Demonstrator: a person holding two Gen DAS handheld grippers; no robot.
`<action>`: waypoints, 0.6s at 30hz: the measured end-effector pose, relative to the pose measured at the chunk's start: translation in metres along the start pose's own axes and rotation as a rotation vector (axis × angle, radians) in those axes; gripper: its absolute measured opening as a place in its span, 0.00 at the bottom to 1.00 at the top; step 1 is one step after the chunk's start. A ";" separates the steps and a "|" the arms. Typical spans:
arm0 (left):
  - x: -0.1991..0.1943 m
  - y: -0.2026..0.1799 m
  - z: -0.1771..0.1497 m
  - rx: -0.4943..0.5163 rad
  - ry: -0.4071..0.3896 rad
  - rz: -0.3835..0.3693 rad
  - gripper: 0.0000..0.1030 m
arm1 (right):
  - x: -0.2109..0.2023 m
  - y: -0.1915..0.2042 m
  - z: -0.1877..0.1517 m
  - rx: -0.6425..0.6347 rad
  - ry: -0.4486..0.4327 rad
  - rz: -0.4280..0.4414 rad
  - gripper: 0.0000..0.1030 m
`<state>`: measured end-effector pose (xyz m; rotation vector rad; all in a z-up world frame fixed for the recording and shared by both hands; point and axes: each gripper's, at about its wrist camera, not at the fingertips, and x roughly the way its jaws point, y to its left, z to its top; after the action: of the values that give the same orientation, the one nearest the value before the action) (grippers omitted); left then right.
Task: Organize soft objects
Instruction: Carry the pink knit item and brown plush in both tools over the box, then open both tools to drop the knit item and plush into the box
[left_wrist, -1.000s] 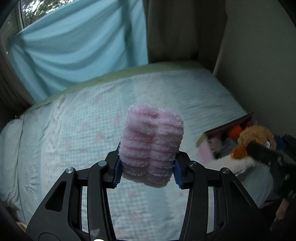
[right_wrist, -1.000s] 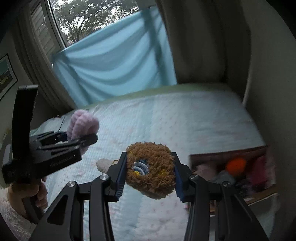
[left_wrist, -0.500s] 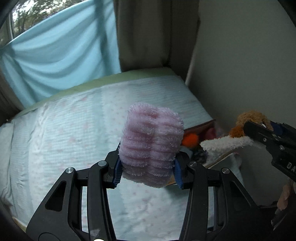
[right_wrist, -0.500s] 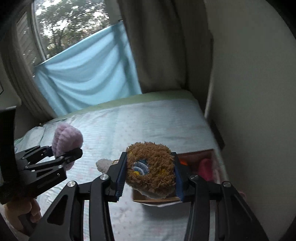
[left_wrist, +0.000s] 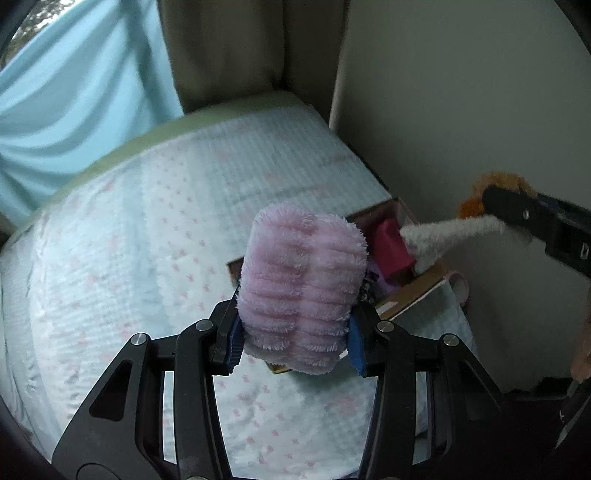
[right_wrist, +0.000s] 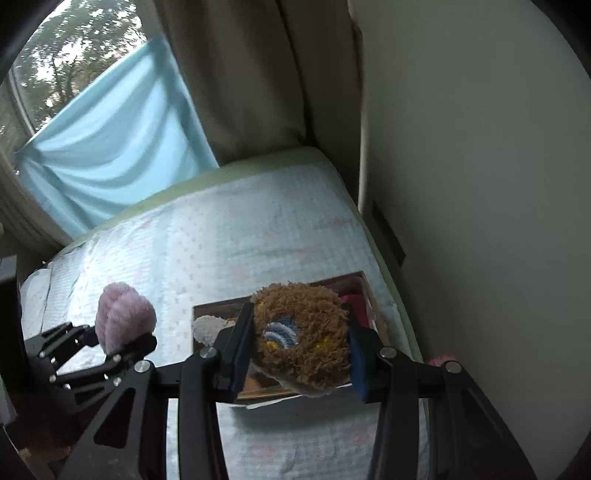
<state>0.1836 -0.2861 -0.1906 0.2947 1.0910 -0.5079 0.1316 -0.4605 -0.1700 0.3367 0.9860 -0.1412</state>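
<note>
Left gripper (left_wrist: 293, 341) is clamped tight on the pink roll (left_wrist: 301, 286), blue pads pressing its sides, held up in the air at the near-left edge of the box (left_wrist: 413, 295). Right gripper (right_wrist: 301, 354) has its fingers squeezed on the brown plush (right_wrist: 301, 332), poised directly above the box (right_wrist: 364, 284), the toy's white limb (left_wrist: 443, 234) dangling toward the box interior. Both tools angle forward and downward at the box, which sits on the bed (right_wrist: 229, 236) beside the wall (right_wrist: 480, 166). A red item (left_wrist: 389, 247) lies inside the box.
</note>
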 end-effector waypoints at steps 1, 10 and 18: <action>0.008 0.001 0.000 0.003 0.014 -0.003 0.40 | 0.010 -0.004 0.003 0.008 0.019 -0.004 0.40; 0.089 -0.003 0.006 0.005 0.154 -0.026 0.40 | 0.086 -0.030 0.005 0.064 0.164 -0.014 0.40; 0.153 0.005 -0.002 -0.026 0.274 -0.049 0.40 | 0.149 -0.039 -0.004 0.111 0.290 -0.002 0.40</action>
<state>0.2400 -0.3185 -0.3291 0.3215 1.3723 -0.5061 0.1999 -0.4903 -0.3048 0.4662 1.2685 -0.1520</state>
